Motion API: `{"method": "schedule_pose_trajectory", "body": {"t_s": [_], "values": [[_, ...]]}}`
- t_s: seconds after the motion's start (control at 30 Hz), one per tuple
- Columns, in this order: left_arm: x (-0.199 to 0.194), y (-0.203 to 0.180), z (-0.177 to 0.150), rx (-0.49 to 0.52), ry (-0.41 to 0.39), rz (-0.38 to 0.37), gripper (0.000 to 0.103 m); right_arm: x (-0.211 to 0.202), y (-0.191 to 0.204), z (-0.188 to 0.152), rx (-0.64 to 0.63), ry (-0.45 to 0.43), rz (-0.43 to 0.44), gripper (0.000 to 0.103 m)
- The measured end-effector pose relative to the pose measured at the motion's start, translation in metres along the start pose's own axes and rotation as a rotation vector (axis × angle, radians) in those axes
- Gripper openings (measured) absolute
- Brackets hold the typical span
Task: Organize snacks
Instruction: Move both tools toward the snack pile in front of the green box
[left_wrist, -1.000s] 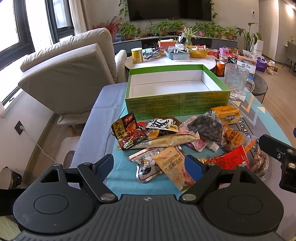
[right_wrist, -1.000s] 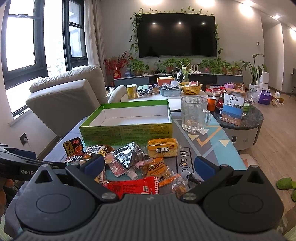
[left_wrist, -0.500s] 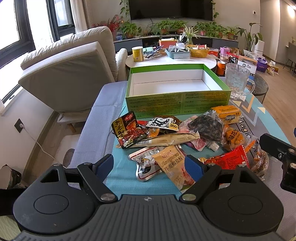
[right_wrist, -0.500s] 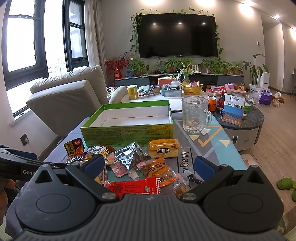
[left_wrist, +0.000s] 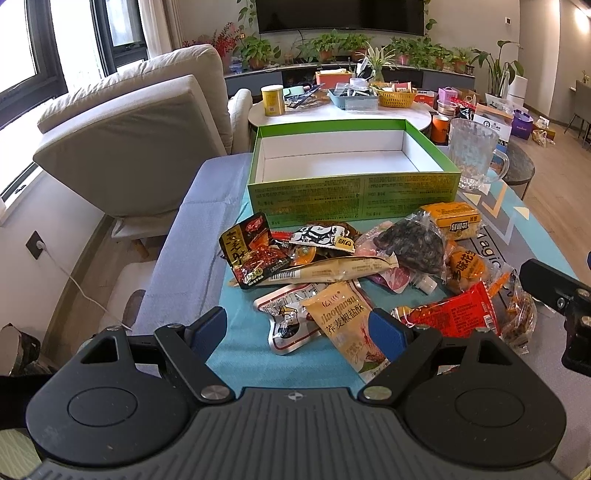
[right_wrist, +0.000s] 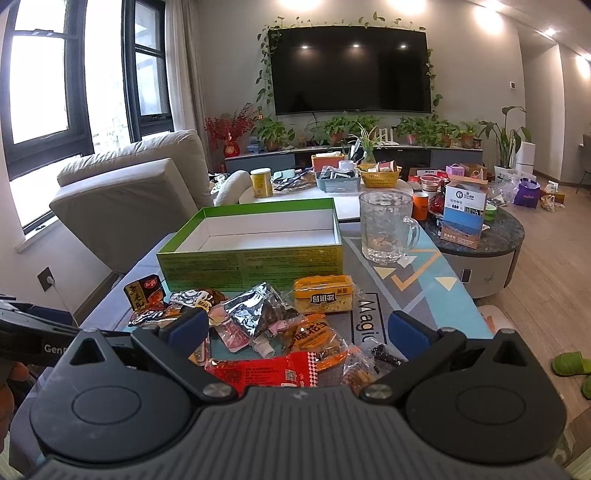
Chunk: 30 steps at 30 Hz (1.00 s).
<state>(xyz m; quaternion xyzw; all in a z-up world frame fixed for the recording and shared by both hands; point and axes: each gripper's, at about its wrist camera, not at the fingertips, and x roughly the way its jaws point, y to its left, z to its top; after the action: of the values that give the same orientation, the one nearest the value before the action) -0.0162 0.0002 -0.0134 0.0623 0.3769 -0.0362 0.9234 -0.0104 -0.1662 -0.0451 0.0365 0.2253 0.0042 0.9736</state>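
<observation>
Scene: You hold two grippers over a low table with a blue patterned mat (left_wrist: 236, 339), looking toward a television wall.
Box: The green box (left_wrist: 351, 199) sits at the far side of the mat, open-topped, its white inside bare; no snack is in it.
Snacks: The snack pile (left_wrist: 354, 273) lies loose on the mat just in front of the box, packets overlapping.
Left gripper: Your left gripper (left_wrist: 297, 328) hangs above the near edge of the pile, jaws apart, holding nothing.
Right gripper: Your right gripper (right_wrist: 297, 328) hangs above the pile's right side, jaws likewise parted and empty.
Done: Nothing sorted, by the look of it.
Left to do: Every packet, probably into the box.
Nearby: A glass mug (right_wrist: 388, 229) stands right of the box.
</observation>
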Motion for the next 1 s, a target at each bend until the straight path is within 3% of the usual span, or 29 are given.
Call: {"method": "schedule_pose_trajectory", "body": {"t_s": [0.3, 0.67, 0.83, 1.0], "values": [[0.004, 0.001, -0.002, -0.005, 0.02, 0.001, 0.083, 0.001, 0.004, -0.002, -0.023, -0.008, -0.023, 0.06], [0.011, 0.001, -0.004, -0.01, 0.038, 0.006, 0.083, -0.011, 0.006, -0.004, -0.051, -0.123, -0.106, 0.06], [0.013, 0.001, -0.004, -0.014, 0.044, 0.009, 0.083, -0.011, 0.0, -0.003, 0.012, -0.117, -0.085, 0.06], [0.016, 0.001, -0.005, -0.017, 0.052, 0.009, 0.083, -0.007, -0.001, -0.004, 0.059, -0.079, 0.0, 0.06]]}}
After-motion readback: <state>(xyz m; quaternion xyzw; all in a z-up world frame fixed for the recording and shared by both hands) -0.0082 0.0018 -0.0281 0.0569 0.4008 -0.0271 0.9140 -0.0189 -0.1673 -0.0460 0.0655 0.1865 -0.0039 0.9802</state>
